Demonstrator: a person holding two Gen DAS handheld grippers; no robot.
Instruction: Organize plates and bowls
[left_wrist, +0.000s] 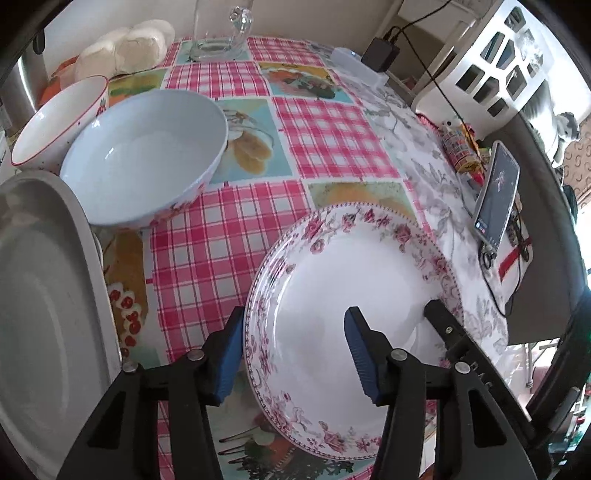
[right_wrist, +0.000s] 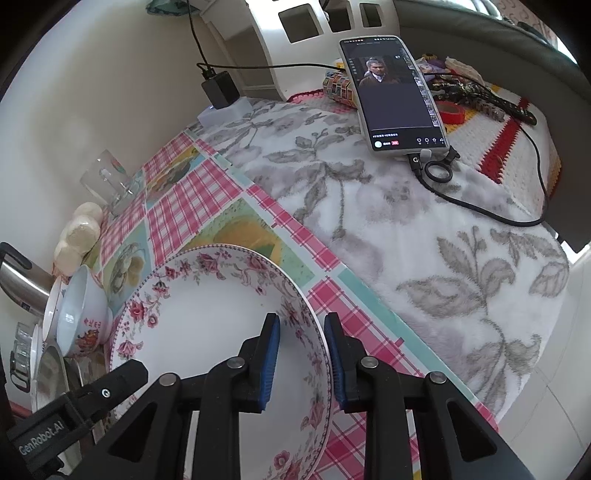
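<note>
Right gripper (right_wrist: 301, 356) pinches the round white pink-flowered china plate (right_wrist: 207, 332) by its rim; left gripper (left_wrist: 295, 354), spread, straddles the opposite rim. Next: clamp, lift together.

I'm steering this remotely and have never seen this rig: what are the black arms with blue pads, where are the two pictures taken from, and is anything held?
They are handheld tongs, one per hand, each with a fisheye camera looking along its fingers. The left view shows the left tongs open around the near rim of the floral plate, pads not pressing. The right view shows the right tongs straddling the plate's opposite rim, one pad inside, one outside; it looks gripped. On the checked tablecloth stand a white bowl and a red-rimmed bowl behind it. A phone leans further back.
</note>
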